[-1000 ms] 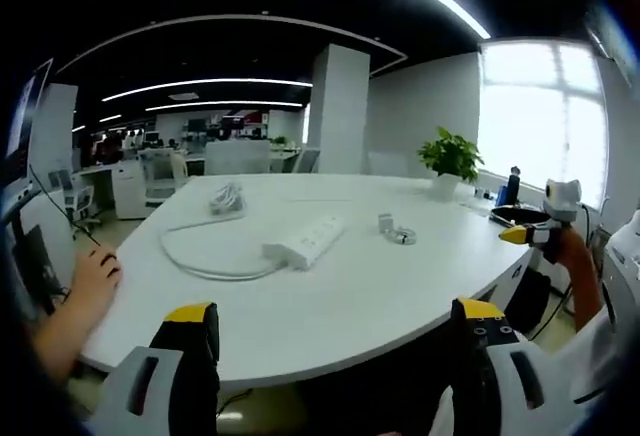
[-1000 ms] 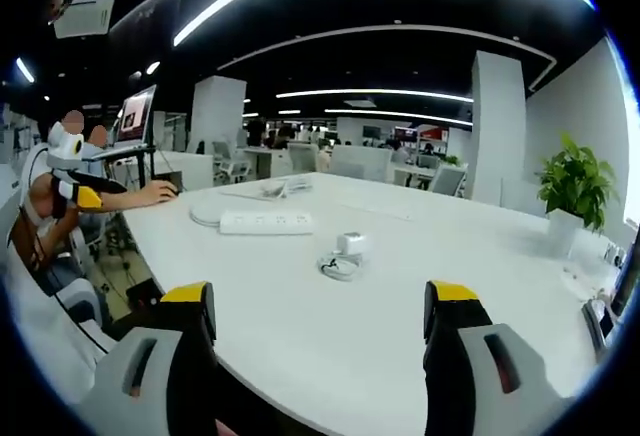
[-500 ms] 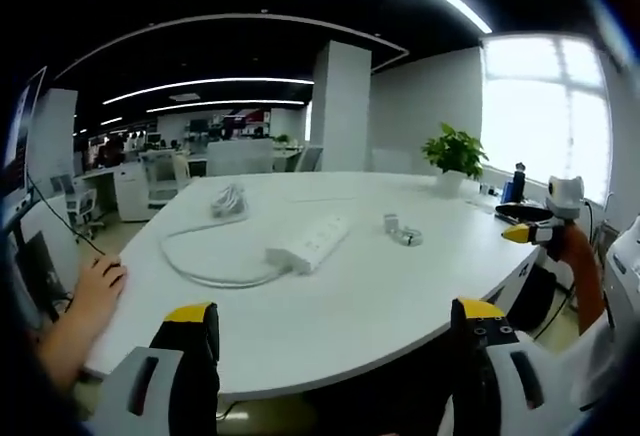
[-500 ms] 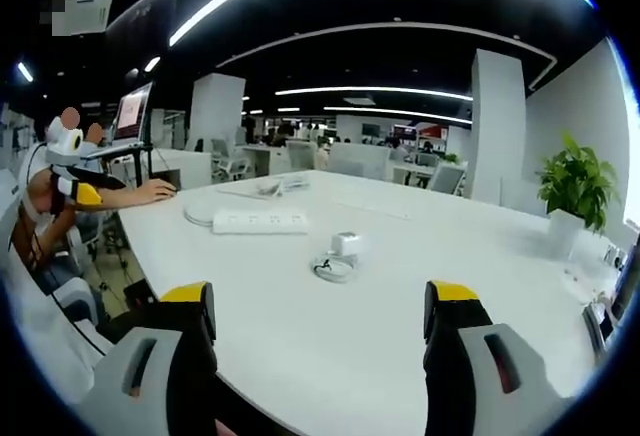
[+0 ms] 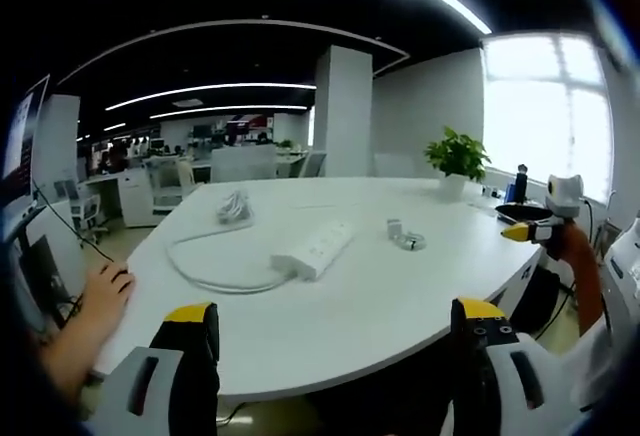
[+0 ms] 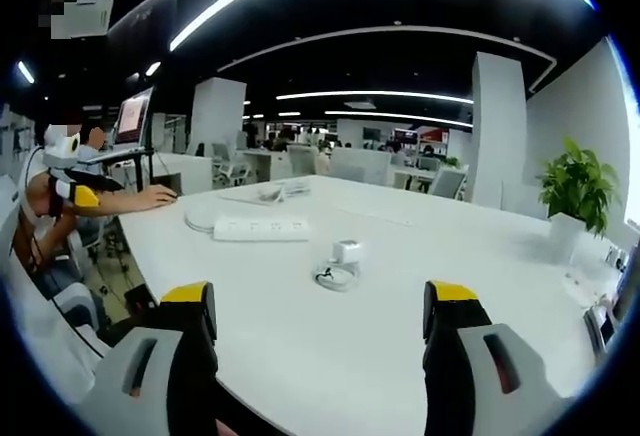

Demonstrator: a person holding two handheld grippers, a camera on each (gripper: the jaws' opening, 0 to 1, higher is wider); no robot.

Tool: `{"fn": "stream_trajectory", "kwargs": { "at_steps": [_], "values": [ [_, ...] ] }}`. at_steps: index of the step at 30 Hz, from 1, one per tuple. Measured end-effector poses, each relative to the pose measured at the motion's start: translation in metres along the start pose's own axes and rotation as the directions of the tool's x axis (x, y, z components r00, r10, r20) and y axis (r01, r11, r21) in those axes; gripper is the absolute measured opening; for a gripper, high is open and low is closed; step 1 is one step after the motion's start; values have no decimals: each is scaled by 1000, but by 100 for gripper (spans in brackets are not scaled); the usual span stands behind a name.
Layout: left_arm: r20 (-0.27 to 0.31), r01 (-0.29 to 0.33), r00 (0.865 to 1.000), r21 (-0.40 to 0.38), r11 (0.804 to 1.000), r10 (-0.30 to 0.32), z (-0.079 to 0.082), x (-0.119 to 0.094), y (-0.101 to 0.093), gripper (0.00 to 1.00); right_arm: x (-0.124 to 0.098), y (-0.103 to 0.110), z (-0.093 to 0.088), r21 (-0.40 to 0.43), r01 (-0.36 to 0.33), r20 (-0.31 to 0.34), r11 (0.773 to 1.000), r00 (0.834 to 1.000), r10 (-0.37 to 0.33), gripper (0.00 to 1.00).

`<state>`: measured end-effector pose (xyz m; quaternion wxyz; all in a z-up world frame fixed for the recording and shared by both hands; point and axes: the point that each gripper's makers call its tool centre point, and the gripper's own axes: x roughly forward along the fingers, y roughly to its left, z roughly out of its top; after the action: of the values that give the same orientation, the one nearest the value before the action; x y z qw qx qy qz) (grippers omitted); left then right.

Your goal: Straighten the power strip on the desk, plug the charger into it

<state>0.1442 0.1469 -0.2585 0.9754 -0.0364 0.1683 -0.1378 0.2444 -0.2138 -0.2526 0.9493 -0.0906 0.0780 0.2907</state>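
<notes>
Open-plan office: large white rounded bench (image 5: pixel 400 296), rows of desks with office chairs (image 5: pixel 165 171) behind, a lit computer monitor (image 6: pixel 133 116), long ceiling light strips (image 6: pixel 375 94), white square columns (image 5: pixel 342 111), leafy green potted plant (image 5: pixel 457 154) near a bright window (image 5: pixel 545 106).

A large white desk (image 5: pixel 400 301) with a rounded edge carries everything. A white power strip (image 5: pixel 313 250) lies on it at a slant, its white cord (image 5: pixel 215 278) curving away across the top in a wide loop toward a bundled coil of cable (image 5: pixel 235 206) farther back. Well apart from the strip sits a small white charger (image 5: pixel 393 227), with its own cable coiled in a small ring (image 5: pixel 409 243) just beside it. A potted green plant (image 5: pixel 456 161) stands at the far side of the desk. In the right gripper view the same desk (image 6: pixel 330 356) shows the power strip (image 6: pixel 259 228) lying beyond the charger (image 6: pixel 346 252).
</notes>
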Motion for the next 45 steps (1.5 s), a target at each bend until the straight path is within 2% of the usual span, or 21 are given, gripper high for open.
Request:
{"fn": "stream_trajectory", "kwargs": {
  "at_steps": [4,15,23,26,28,30,34,40,45],
  "values": [
    [-3,0,1000,0,1000,0,0,3,1,96,0,-1,0,-3,-1,-1,1000,1000,1,83],
    [57,30,998,-12,999,-30,14,4,-2,96,5,0,4,3,-17,8,1000,1000,17,84],
    [75,53,996,35,998,-55,23,22,-3,96,12,-7,9,-2,-14,-4,1000,1000,14,85],
    [28,42,999,9,999,-42,23,28,1,95,18,-10,13,-8,-14,-20,1000,1000,14,85],
    [-28,17,999,20,1000,-17,19,31,5,96,19,-14,15,-4,1,-48,1000,999,-1,84],
    [-64,1,998,42,999,2,17,34,10,96,19,-16,19,-8,10,-50,1000,999,-10,84],
    [-71,-10,997,52,999,13,21,40,17,96,26,-16,22,-17,3,-47,1000,999,-4,84],
    [-85,15,996,30,999,-12,19,59,20,96,46,-18,12,-11,-18,-81,1000,997,17,84],
    [-93,21,995,25,999,-19,21,65,22,96,56,-22,11,-2,-26,-87,1000,996,25,84]
  ]
}}
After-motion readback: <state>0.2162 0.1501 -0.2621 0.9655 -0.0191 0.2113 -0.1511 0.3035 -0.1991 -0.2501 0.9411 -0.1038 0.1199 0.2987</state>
